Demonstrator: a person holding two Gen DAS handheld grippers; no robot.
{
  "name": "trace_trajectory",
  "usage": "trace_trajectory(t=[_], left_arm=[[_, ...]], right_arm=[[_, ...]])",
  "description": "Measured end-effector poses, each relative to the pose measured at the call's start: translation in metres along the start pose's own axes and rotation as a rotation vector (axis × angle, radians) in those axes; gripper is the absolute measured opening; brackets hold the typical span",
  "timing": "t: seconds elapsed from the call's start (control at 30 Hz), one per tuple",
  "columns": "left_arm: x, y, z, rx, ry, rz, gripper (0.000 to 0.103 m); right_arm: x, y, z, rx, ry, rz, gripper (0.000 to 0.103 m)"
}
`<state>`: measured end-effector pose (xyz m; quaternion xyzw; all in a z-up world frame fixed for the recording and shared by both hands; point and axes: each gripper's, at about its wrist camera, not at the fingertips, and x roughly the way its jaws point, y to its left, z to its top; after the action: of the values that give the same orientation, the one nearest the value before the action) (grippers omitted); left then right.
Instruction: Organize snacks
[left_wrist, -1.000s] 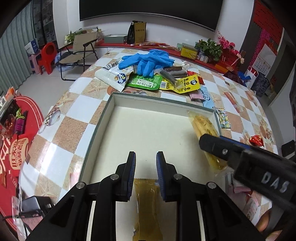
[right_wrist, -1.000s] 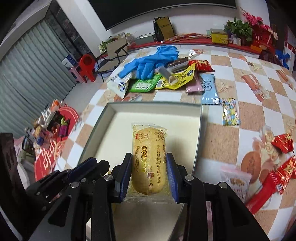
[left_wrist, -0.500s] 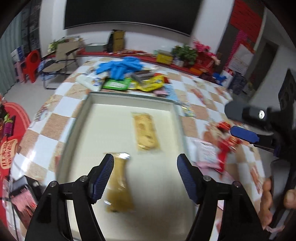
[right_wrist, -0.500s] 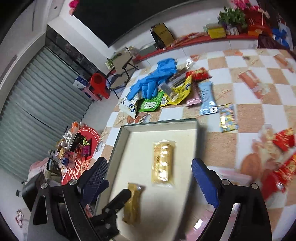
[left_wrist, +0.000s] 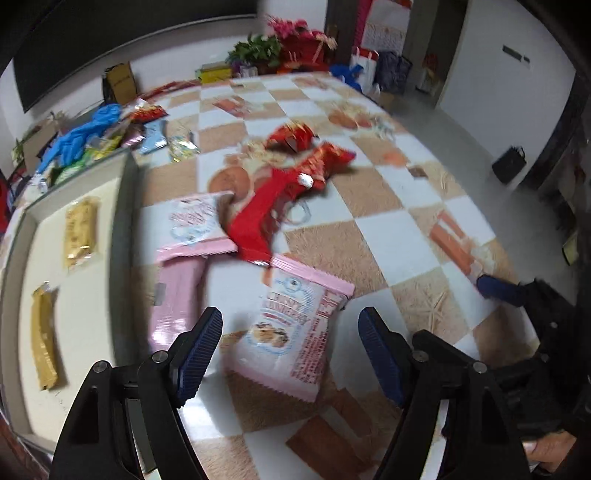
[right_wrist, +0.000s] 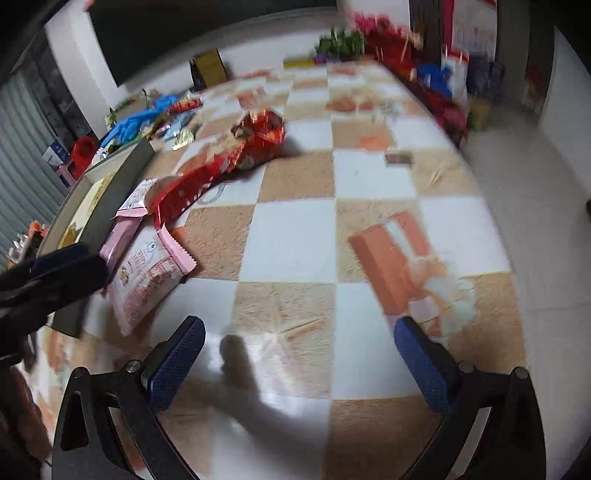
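Observation:
My left gripper (left_wrist: 290, 347) is open and empty, its jaws on either side of a pink-and-white snack packet (left_wrist: 295, 332) lying on the checkered table. Two more pink packets (left_wrist: 192, 225) and red packets (left_wrist: 273, 206) lie beyond it. The grey tray (left_wrist: 122, 236) at left holds two yellow cake packets (left_wrist: 79, 230). My right gripper (right_wrist: 299, 356) is open and empty over bare table; the pink packet (right_wrist: 147, 273) lies to its left and a red packet (right_wrist: 258, 140) farther off.
Blue gloves (left_wrist: 79, 136) and several mixed snack packets lie at the table's far left end behind the tray. The table edge (left_wrist: 491, 229) curves along the right, with floor beyond. Plants and boxes stand by the far wall.
Both grippers released the yellow packets into the tray, opened wide, and swung right, off the tray, toward the pink and red packets on the table.

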<state>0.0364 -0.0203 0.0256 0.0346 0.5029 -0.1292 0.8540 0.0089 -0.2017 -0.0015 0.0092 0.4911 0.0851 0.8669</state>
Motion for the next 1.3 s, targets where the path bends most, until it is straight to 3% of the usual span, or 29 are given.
trace_trajectory(t=[0.07, 0.17, 0.23, 0.27, 0.4, 0.6, 0.87, 1.13, 1.3], left_arm=[[0.014, 0.001, -0.003, 0.014, 0.026, 0.007, 0.078], [0.014, -0.003, -0.011, 0.044, -0.022, 0.030, 0.067], [0.011, -0.002, -0.012, 0.043, -0.043, 0.027, 0.047], [0.010, -0.001, -0.013, 0.041, -0.049, 0.026, 0.046], [0.002, 0.005, -0.030, 0.034, -0.122, 0.008, 0.045], [-0.002, 0.015, -0.034, -0.015, -0.138, -0.037, 0.045], [-0.001, 0.005, -0.036, 0.023, -0.137, 0.041, 0.045], [0.000, 0.007, -0.036, 0.008, -0.138, 0.050, 0.046], [-0.001, 0.012, -0.036, -0.018, -0.142, 0.042, 0.047]], right_arm=[[0.001, 0.006, -0.004, -0.045, -0.007, -0.020, 0.103], [0.003, 0.013, -0.009, -0.101, -0.019, -0.051, 0.103], [0.005, 0.012, -0.008, -0.106, -0.020, -0.050, 0.103], [0.007, 0.009, -0.008, -0.108, -0.021, -0.051, 0.103], [0.009, 0.008, -0.010, -0.112, -0.020, -0.054, 0.103], [0.008, 0.008, -0.011, -0.110, -0.024, -0.056, 0.103], [0.008, 0.009, -0.010, -0.108, -0.027, -0.059, 0.103], [0.009, 0.009, -0.007, -0.118, -0.016, -0.047, 0.103], [0.018, -0.001, 0.016, 0.003, 0.011, -0.065, 0.103]])
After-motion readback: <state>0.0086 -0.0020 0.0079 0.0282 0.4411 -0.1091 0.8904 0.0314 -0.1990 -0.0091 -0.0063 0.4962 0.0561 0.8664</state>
